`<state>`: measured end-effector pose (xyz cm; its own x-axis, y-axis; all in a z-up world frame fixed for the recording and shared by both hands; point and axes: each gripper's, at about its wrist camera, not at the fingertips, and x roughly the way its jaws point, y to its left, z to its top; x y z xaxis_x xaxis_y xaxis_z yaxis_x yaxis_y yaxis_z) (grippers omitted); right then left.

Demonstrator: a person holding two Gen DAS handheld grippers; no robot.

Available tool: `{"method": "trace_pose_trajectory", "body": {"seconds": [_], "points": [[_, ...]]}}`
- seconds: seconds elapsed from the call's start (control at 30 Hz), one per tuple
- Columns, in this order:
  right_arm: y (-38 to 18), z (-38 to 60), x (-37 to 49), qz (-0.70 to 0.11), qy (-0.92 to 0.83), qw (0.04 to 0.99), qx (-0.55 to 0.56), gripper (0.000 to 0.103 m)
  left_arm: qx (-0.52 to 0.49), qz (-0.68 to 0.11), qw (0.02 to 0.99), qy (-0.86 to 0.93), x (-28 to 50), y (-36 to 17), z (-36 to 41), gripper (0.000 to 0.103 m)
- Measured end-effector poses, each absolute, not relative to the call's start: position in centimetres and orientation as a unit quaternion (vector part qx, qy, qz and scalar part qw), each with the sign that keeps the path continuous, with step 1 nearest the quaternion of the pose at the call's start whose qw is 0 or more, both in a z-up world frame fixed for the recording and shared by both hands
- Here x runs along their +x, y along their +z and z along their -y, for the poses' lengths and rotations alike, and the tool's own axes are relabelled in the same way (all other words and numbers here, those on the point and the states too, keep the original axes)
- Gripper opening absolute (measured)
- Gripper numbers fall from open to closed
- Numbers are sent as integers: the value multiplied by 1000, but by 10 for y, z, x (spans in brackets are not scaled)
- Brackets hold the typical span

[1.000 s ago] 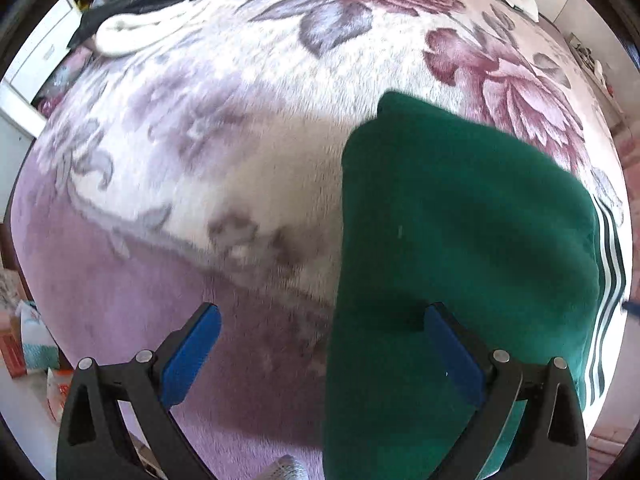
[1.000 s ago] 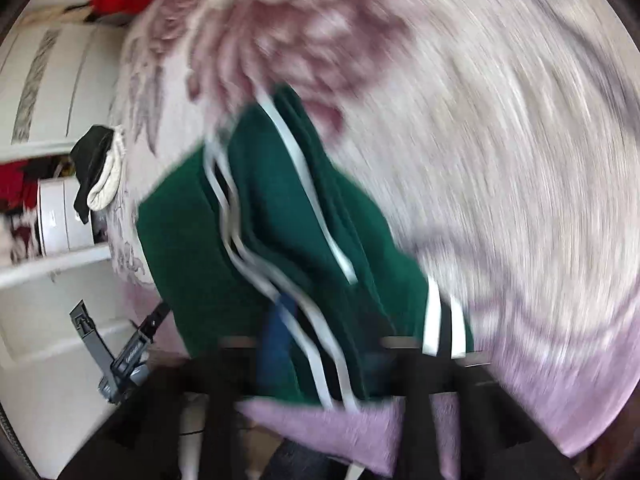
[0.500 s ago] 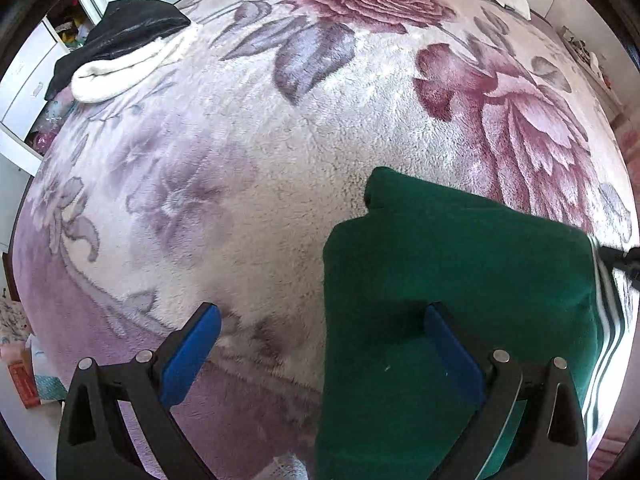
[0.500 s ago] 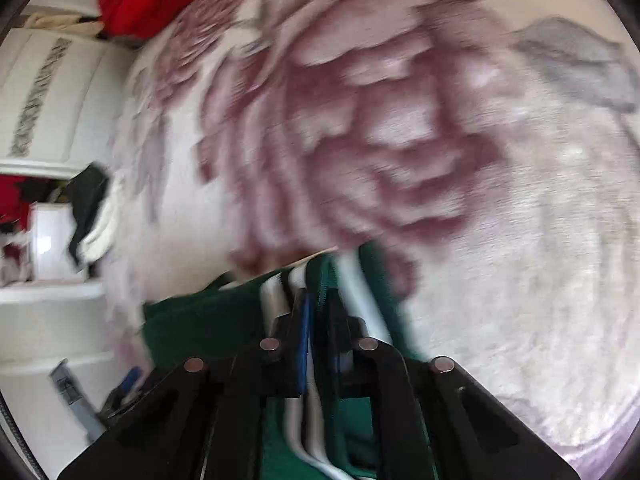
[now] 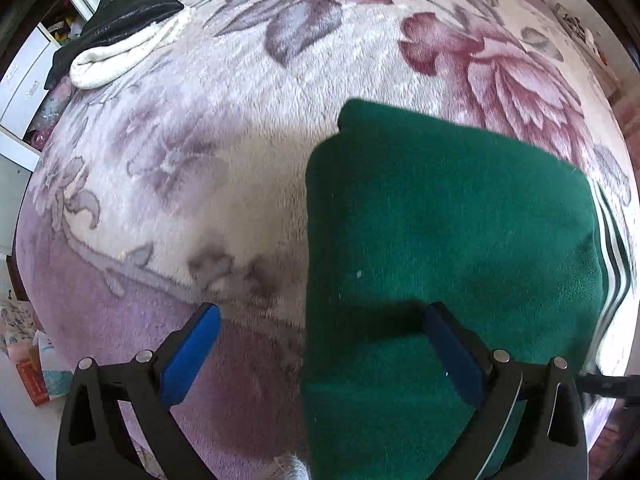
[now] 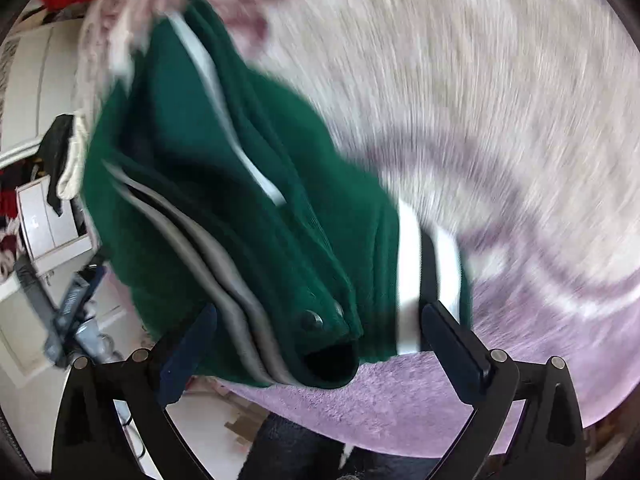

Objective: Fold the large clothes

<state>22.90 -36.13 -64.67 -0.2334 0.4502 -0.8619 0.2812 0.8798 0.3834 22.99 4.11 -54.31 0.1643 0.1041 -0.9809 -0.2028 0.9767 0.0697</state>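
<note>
A dark green fleece garment (image 5: 448,240) with black and white striped trim lies folded on the floral bed cover (image 5: 248,128). My left gripper (image 5: 320,344) is open, hovering over the garment's left edge, its right finger above the green cloth. In the blurred right wrist view the garment (image 6: 224,200) shows its stacked striped edges and snap buttons. My right gripper (image 6: 320,344) is open, its fingers either side of the garment's near end, nothing held.
A black jacket and a white folded cloth (image 5: 120,36) lie at the bed's far left corner. White drawers (image 5: 20,80) stand beyond. Boxes (image 5: 32,376) sit on the floor at left. The left gripper (image 6: 68,312) shows in the right wrist view.
My right gripper was shut on the garment's striped edge half a second ago; now it is open and swung back to the near end. The left view has shifted slightly.
</note>
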Motion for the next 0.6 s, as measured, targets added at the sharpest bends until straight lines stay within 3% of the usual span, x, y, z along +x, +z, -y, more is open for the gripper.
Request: {"method": "trace_pose_trajectory", "body": {"seconds": [0.2,0.23,0.37,0.43,0.53,0.57,0.6], "points": [[-665,349,232,-761,77,595,249,100,-22,-642,759,103,227,-544,-39,103],[-664,350,232,-758,86,591,261,96,-23,-642,760,103,226,-544,-40,103],[-663,372,223,-714,138,559,398,60,-26,-643,758,107,223,-545,-43,103],[-671,385,215,-677,158,535,481,53,-32,-647,754,110,221,-548,-46,103],[-679,388,215,-695,148,547,442,56,-55,-653,748,108,217,-547,-50,103],[-681,391,215,-699,143,544,443,66,-54,-654,747,110,216,-547,-50,103],[-682,392,216,-713,126,545,423,83,-51,-655,746,110,215,-546,-49,103]]}}
